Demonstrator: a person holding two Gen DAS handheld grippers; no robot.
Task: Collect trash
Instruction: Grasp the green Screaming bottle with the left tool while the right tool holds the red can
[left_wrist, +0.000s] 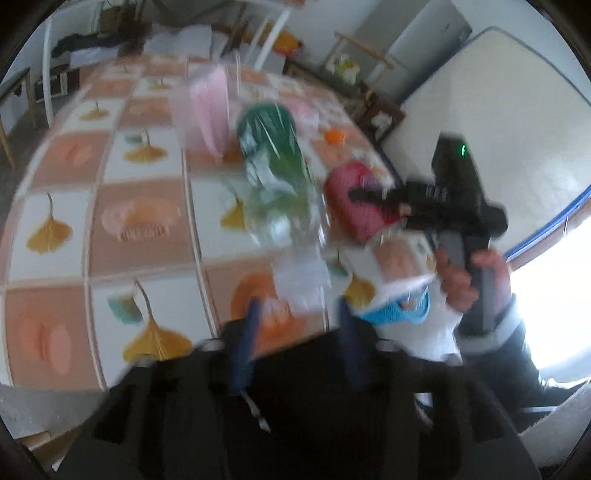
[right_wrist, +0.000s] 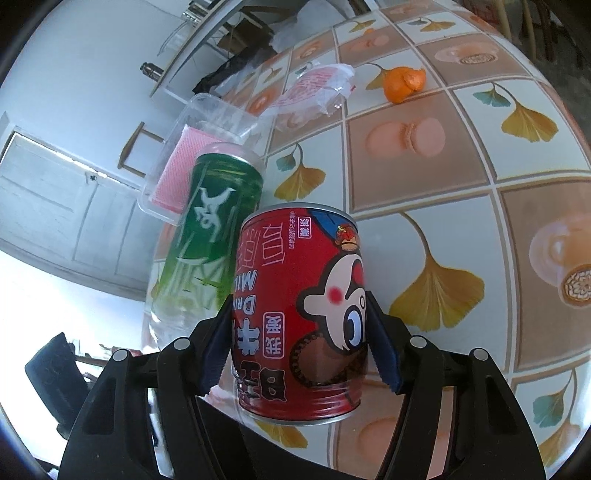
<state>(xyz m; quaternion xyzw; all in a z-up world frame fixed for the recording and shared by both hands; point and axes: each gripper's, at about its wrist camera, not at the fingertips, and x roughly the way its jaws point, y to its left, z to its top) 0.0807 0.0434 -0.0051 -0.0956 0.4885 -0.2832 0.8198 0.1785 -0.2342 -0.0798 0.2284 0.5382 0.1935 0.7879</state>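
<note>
Your right claw (right_wrist: 297, 332) is clamped on the red can (right_wrist: 299, 314): both blue pads (right_wrist: 216, 354) press its sides near the bottom, and the can stands upside down on the desk (right_wrist: 424, 221), its print inverted. Just behind it to the left, a green-labelled clear bottle (right_wrist: 210, 240) lies or leans, its label close to the can's side; whether the two touch is hard to say. Beyond the bottle sits a clear plastic box (right_wrist: 207, 122) with a pink sheet inside, at the desk's edge. Farther back lie a crumpled pink-and-white wrapper (right_wrist: 314, 92) and a partly peeled orange (right_wrist: 402, 85), well apart from the can.

Your left claw (left_wrist: 295, 314) is apart, its two blue fingers (left_wrist: 243, 350) spread with nothing pressed between them. The left view is smeared with motion blur. Ahead of the fingers the bottle (left_wrist: 273, 155) appears with a clear, crinkled part toward you, and something pale and see-through (left_wrist: 299, 284) hangs just past the fingertips; it is probably thin plastic, but the blur leaves that unsure. To the right in that view your other hand (left_wrist: 465, 273) grips the black tool whose fingers reach the red can (left_wrist: 354, 206). A blue mesh thing (left_wrist: 399, 312) lies at the desk's near edge, beside your right hand.
</note>
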